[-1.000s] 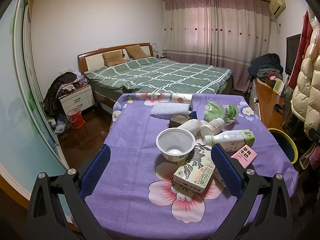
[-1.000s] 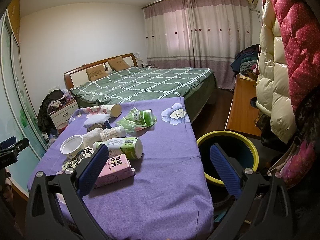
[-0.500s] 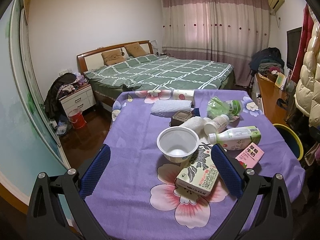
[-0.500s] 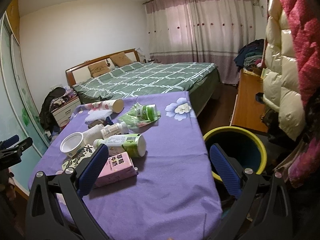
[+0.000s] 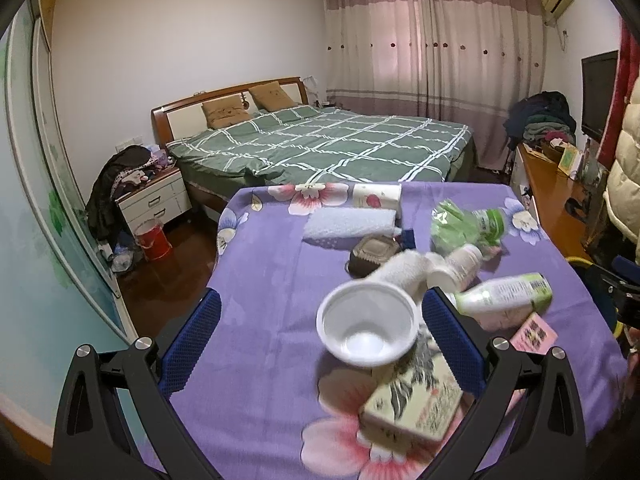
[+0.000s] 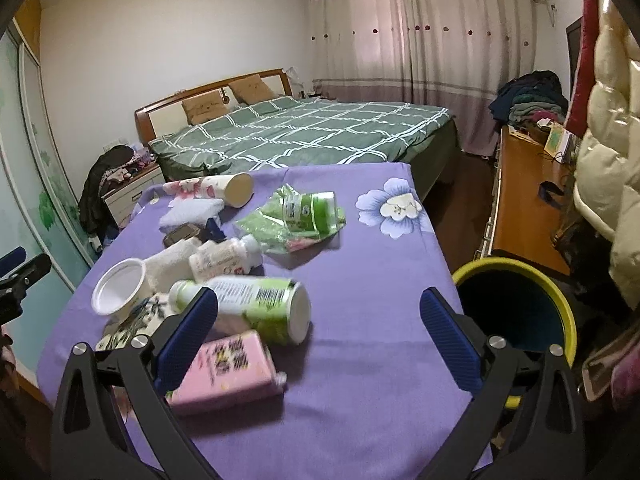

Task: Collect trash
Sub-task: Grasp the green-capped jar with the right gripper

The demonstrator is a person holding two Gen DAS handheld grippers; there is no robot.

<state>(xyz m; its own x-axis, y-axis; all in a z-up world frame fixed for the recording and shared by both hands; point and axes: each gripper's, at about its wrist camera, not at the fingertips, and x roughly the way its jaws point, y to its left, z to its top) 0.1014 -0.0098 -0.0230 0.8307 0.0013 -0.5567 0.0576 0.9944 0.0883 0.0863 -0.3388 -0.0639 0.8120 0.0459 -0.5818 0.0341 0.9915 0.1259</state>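
Both the left hand-held gripper (image 5: 320,334) and right hand-held gripper (image 6: 318,330) are held wide open and empty over the tabletop (image 6: 360,380), ready for trash; the bin (image 6: 516,312) is set beside it.

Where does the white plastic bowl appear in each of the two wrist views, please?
Left wrist: white plastic bowl sits centre, just left of the right fingertip.
Right wrist: the bowl lies far left, at the pile's near-left edge.
Shared landmark: the green-and-white bottle lying on its side beside it.
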